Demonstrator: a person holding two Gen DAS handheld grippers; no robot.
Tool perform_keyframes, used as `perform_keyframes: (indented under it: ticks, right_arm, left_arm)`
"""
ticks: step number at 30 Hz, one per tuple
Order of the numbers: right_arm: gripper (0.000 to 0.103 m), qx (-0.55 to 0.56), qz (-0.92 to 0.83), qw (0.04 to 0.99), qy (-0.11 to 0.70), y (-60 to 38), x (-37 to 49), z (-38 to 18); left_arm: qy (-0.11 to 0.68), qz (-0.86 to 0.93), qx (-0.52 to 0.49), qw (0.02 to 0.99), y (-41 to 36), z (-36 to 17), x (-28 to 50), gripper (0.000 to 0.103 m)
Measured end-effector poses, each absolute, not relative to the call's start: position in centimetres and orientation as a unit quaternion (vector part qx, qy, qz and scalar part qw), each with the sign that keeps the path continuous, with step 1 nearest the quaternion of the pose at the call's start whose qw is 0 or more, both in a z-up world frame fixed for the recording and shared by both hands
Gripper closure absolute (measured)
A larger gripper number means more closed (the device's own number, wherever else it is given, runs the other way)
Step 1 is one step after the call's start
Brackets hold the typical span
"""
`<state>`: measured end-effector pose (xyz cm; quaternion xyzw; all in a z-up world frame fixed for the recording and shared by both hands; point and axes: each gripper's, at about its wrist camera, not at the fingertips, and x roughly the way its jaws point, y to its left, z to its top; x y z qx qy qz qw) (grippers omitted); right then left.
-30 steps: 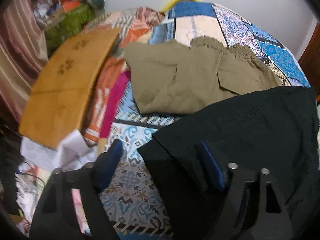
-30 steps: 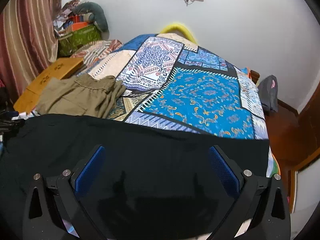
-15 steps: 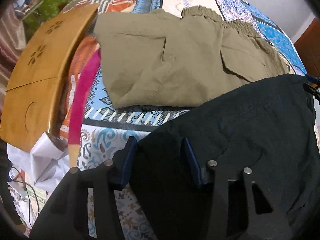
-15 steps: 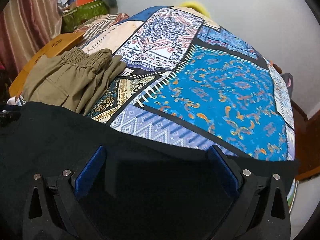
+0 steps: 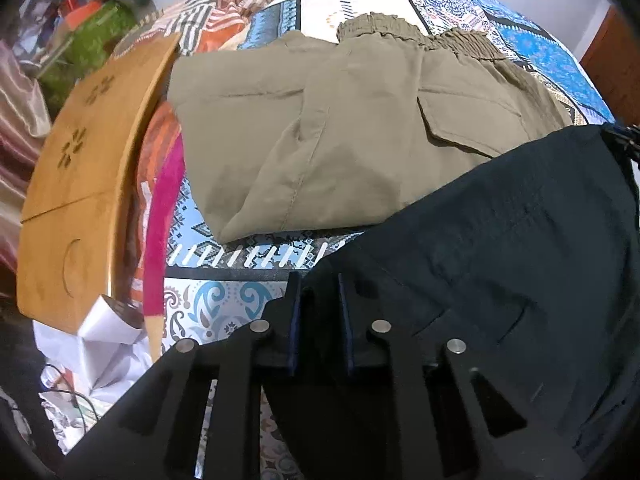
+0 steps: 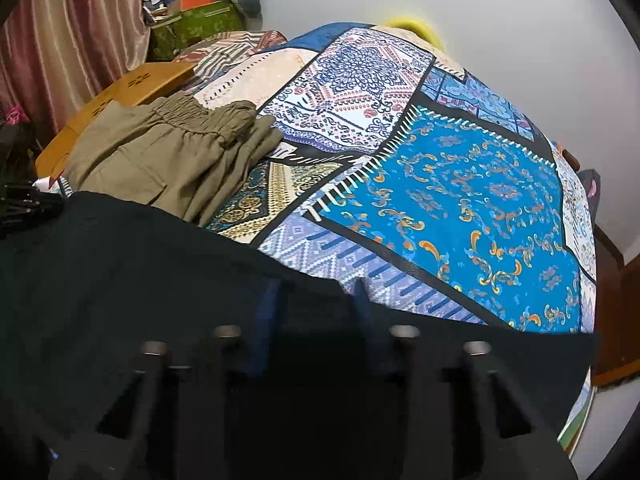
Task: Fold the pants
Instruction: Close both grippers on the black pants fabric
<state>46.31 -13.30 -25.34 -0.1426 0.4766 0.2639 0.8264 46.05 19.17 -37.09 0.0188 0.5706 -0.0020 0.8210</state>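
Black pants point(image 5: 500, 248) lie spread on the patchwork bedspread point(image 6: 460, 200), plain, no legible label. Left gripper point(image 5: 319, 312) is clamped on their corner. Right gripper point(image 6: 312, 304) is blurred; its closure cannot be determined.

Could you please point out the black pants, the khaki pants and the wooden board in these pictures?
black pants point(image 5: 500, 248), left wrist view, on the flat dark fabric.
khaki pants point(image 5: 352, 140), left wrist view, mid-fabric beside the pocket flap.
wooden board point(image 5: 76, 200), left wrist view, on its top face.
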Motion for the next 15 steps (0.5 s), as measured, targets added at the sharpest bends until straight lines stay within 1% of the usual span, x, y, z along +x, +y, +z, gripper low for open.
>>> perform_keyframes:
  ticks: [1,4,7,15]
  right_arm:
    - [0.096,-0.141,0.265,0.826,0.477,-13.2,46.2,-25.4]
    - [0.097,-0.154,0.255,0.832,0.467,-12.9,45.6,-25.1]
    - [0.098,-0.146,0.250,0.841,0.457,-13.2,45.0,-24.2]
    - [0.098,-0.141,0.234,0.868,0.415,-14.1,42.7,-19.9]
  left_arm:
    - [0.566,0.001,0.023,0.824,19.1,-36.8,46.0,0.088]
    - [0.552,0.007,0.033,0.833,18.9,-35.8,45.8,0.089]
    - [0.539,0.009,0.036,0.841,18.9,-34.3,45.5,0.090]
    - [0.482,0.005,0.035,0.875,18.5,-28.1,43.8,0.091]
